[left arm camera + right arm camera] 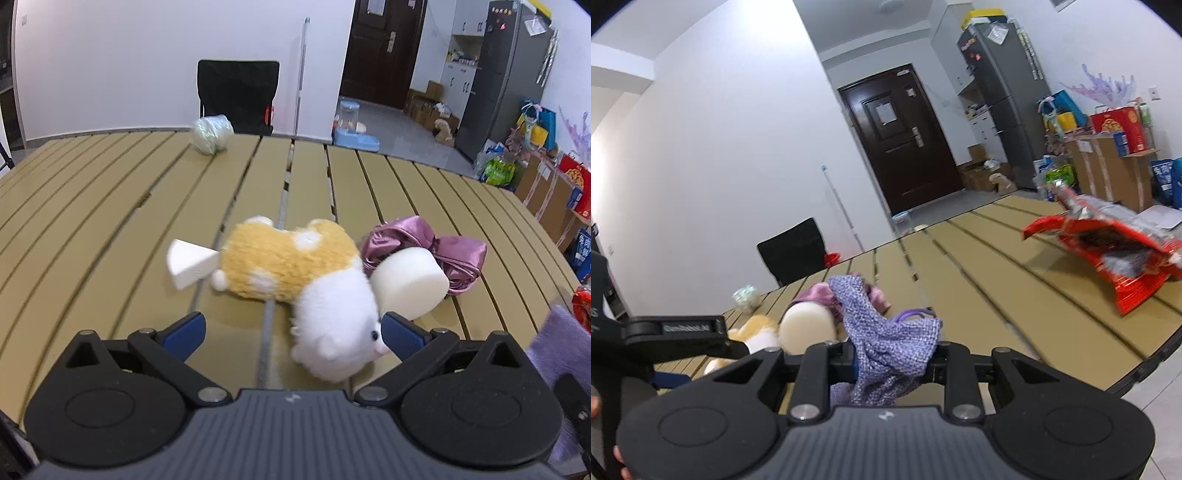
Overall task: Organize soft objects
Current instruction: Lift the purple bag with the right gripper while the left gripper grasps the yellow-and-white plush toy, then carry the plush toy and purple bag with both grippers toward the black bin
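Observation:
An orange and white plush hamster (295,280) lies on the slatted table (110,206). Its white head sits between the wide-apart blue pads of my open left gripper (291,332), nearer the right pad. A white foam wedge (190,263) lies left of the plush, a white foam cylinder (410,282) right of it, and a pink satin scrunchie (443,251) behind that. My right gripper (892,360) is shut on a purple woven pouch (886,332), held above the table's near edge. The pouch shows at the right edge of the left wrist view too (557,343).
A pale green bundle (211,133) lies at the table's far edge in front of a black chair (238,94). A torn red snack bag (1123,251) lies on the right part of the table. Boxes, bags and a fridge (1008,99) stand beyond it.

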Tool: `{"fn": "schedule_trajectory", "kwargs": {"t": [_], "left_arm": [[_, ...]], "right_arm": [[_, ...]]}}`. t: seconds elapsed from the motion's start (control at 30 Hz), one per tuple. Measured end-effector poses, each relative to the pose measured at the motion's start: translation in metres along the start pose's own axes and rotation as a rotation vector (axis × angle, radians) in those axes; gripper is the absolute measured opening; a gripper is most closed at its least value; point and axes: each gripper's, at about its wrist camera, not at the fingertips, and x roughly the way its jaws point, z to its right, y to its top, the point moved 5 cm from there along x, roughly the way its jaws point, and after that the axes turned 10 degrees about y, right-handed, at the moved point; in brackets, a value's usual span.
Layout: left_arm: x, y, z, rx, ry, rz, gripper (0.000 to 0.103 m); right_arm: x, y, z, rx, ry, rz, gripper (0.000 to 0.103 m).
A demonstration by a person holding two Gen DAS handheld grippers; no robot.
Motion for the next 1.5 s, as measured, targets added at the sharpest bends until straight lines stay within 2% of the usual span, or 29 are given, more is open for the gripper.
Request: {"fn": "schedule_trajectory", "kwargs": {"t": [0.13, 0.23, 0.37, 0.57, 0.63, 0.67, 0.9, 1.13, 1.5], "left_arm": [[0.014, -0.002, 0.018, 0.030, 0.045, -0.007, 0.102], [0.022, -0.005, 0.024, 0.048, 0.058, -0.011, 0.095], [0.030, -0.007, 0.026, 0.060, 0.056, -0.017, 0.078], [0.038, -0.005, 0.034, 0.088, 0.054, -0.009, 0.070], [0.035, -0.006, 0.036, 0.105, 0.059, 0.014, 0.055], [0.033, -0.006, 0.037, 0.113, 0.056, 0.022, 0.052], [0.025, -0.008, 0.031, 0.109, 0.057, 0.047, 0.050], [-0.009, -0.006, 0.022, 0.115, 0.045, 0.123, 0.050], [-0.053, -0.018, -0.006, 0.113, 0.043, 0.165, 0.050]], "right_arm": [[-0.004, 0.006, 0.016, 0.007, -0.022, 0.020, 0.024], [-0.003, 0.008, 0.026, 0.018, -0.033, 0.024, 0.024], [-0.001, 0.008, 0.034, 0.023, -0.036, 0.023, 0.024], [-0.001, 0.007, 0.036, 0.023, -0.032, 0.024, 0.024], [-0.001, 0.006, 0.036, 0.025, -0.031, 0.025, 0.024], [-0.002, 0.005, 0.035, 0.024, -0.030, 0.023, 0.024], [-0.003, 0.002, 0.031, 0.012, -0.020, 0.015, 0.024], [-0.003, -0.001, 0.023, -0.007, -0.002, 0.004, 0.024], [-0.024, -0.006, 0.004, -0.043, 0.025, 0.009, 0.024]]}}
